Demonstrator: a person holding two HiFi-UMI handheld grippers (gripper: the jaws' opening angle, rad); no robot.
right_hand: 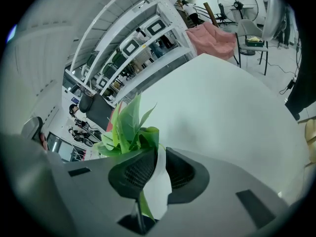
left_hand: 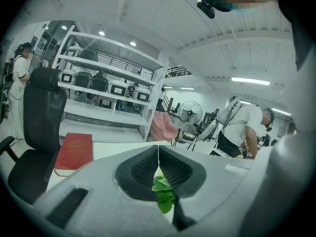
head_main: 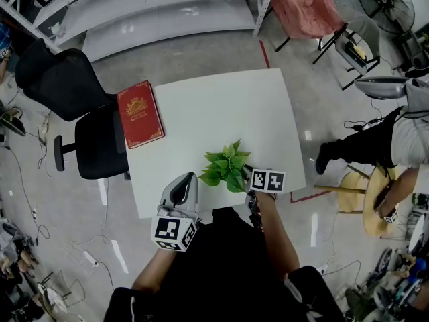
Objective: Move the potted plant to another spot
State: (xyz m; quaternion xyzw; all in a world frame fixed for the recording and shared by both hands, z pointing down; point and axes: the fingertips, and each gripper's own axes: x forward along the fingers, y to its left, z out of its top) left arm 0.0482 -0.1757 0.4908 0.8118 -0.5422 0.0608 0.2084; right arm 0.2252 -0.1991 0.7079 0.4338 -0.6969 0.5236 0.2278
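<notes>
The right tool point(right_hand: 158, 157) pinches the white rim of the potted plant point(head_main: 226, 168), with the rim caught between its two pads and the green leaves rising just past its tips. The plant is over the near edge of the white bench point(head_main: 221, 106), close to the person. The left tool point(head_main: 189, 178) is just to its left, jaws pressed together on nothing. A red book point(head_main: 139, 113) lies well apart at the bench's far left corner, beside a black chair point(head_main: 67, 86).
</notes>
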